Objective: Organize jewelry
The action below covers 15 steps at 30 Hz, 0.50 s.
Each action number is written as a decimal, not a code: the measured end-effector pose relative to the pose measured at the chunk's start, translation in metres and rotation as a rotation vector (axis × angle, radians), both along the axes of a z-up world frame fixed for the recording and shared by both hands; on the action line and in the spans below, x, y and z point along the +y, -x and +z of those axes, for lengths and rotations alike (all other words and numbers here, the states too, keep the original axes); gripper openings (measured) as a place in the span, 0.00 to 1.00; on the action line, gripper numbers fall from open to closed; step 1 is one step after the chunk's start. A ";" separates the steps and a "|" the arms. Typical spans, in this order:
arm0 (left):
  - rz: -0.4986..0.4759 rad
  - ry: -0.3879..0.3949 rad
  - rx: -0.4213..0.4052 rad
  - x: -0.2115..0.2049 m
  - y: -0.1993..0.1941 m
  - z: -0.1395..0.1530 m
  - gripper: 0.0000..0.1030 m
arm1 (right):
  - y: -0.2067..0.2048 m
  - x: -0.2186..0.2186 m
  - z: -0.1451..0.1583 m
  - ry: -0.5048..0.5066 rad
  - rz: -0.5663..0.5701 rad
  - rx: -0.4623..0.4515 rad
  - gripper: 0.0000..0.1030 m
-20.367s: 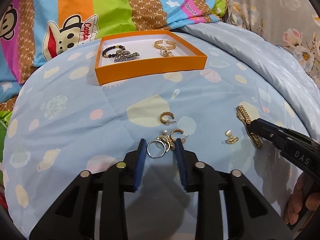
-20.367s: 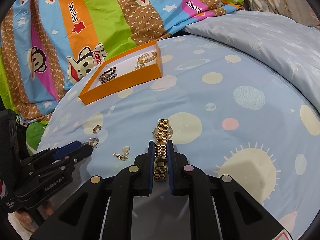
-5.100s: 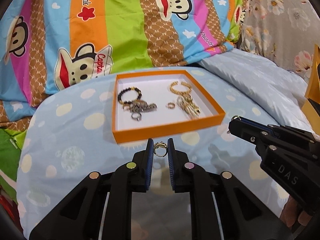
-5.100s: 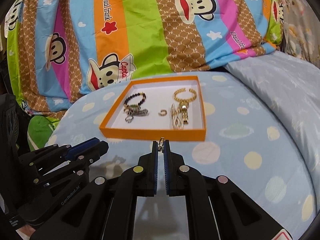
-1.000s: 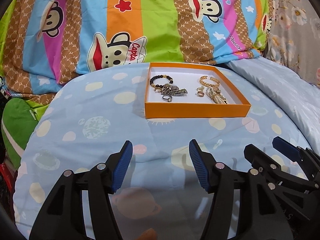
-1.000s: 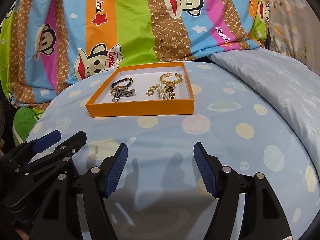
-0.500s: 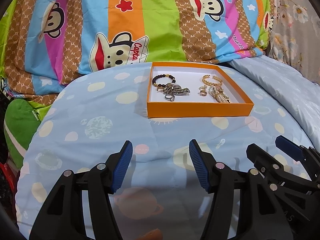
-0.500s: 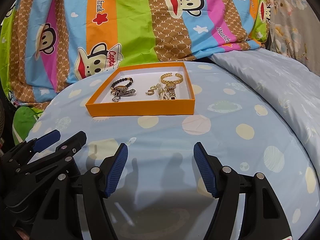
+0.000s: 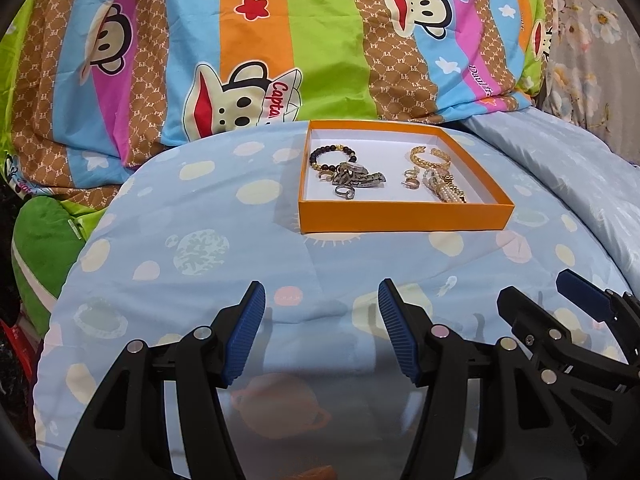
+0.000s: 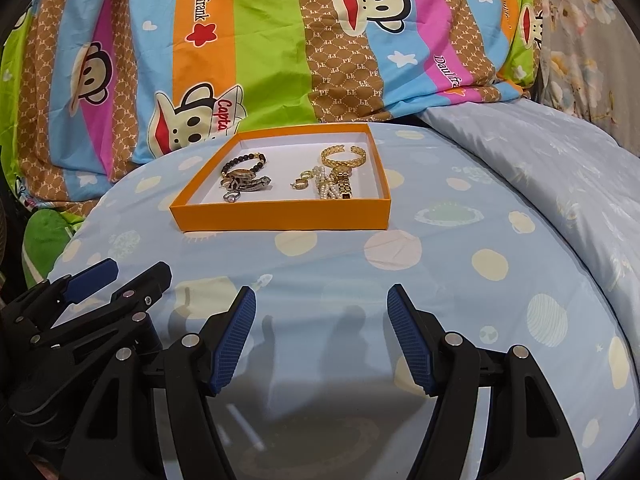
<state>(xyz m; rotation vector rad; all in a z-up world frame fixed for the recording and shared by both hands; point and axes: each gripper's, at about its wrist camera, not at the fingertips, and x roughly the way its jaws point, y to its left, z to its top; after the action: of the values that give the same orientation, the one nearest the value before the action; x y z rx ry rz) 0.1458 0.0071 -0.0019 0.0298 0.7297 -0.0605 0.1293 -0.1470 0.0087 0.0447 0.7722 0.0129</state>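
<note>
- Left hand-held gripper (image 9: 322,330) hung released over the blue spotted bedcover (image 9: 224,248), blue pads (image 9: 245,336) wide apart with only cloth between them.
- Right hand-held gripper (image 10: 322,336) was likewise released and empty, also over the bedcover.
- Orange tray (image 9: 404,218) sat on the bedcover well ahead of both, jewelry inside it in two clusters.
- Left cluster: dark beaded bracelet (image 9: 332,156), a grey watch (image 9: 358,176) and a silver ring (image 9: 344,192) nearest the front wall.
- Right cluster: gold cuff bracelet (image 9: 430,157), small gold earrings (image 9: 410,179), a pearl strand (image 9: 440,188) lying against a gold watch (image 10: 344,184) (the watch face and band read plainly only from the right wrist; from the left it was mostly behind the pearls).
- Left wrist view caught the right gripper at its lower right edge; right wrist view caught the left gripper (image 10: 116,280) at its lower left.
- Striped monkey-print bedding (image 9: 280,40) rose behind the tray; floral fabric (image 9: 592,32) showed at far right in both views.
</note>
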 end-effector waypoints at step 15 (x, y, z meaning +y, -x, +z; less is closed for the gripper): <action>0.016 -0.010 0.004 0.000 -0.001 -0.001 0.59 | 0.001 -0.001 0.001 0.002 0.001 -0.002 0.65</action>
<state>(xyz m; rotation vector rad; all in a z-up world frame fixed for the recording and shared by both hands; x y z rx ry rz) 0.1467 0.0075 -0.0030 0.0340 0.7342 -0.0418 0.1287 -0.1478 0.0093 0.0427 0.7706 0.0127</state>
